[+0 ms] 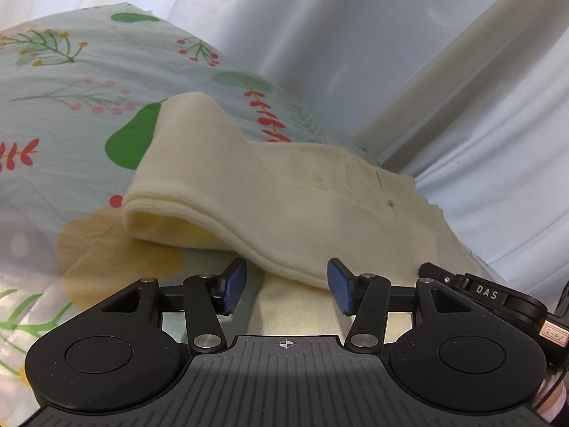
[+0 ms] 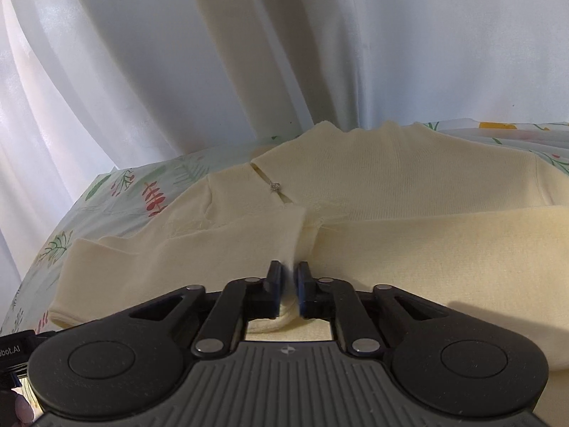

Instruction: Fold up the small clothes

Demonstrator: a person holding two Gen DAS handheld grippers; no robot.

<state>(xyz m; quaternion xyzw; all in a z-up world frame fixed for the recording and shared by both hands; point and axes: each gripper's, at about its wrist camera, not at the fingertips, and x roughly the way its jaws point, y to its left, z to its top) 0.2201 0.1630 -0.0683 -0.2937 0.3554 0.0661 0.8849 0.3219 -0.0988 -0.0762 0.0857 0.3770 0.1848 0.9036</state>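
Observation:
A small cream knit top (image 1: 284, 192) lies on a floral sheet (image 1: 71, 71), with one sleeve folded across its body. My left gripper (image 1: 287, 286) is open, its blue pads on either side of the garment's near edge, holding nothing. In the right wrist view the same cream top (image 2: 391, 195) fills the middle, with a small button (image 2: 275, 186) at its neck slit. My right gripper (image 2: 291, 284) is shut on a fold of the cream fabric, which rises between its pads.
White curtains (image 2: 177, 53) hang close behind the bed. The floral sheet (image 2: 117, 192) shows to the left of the garment in the right wrist view. The other gripper's black body (image 1: 490, 295) shows at the right of the left wrist view.

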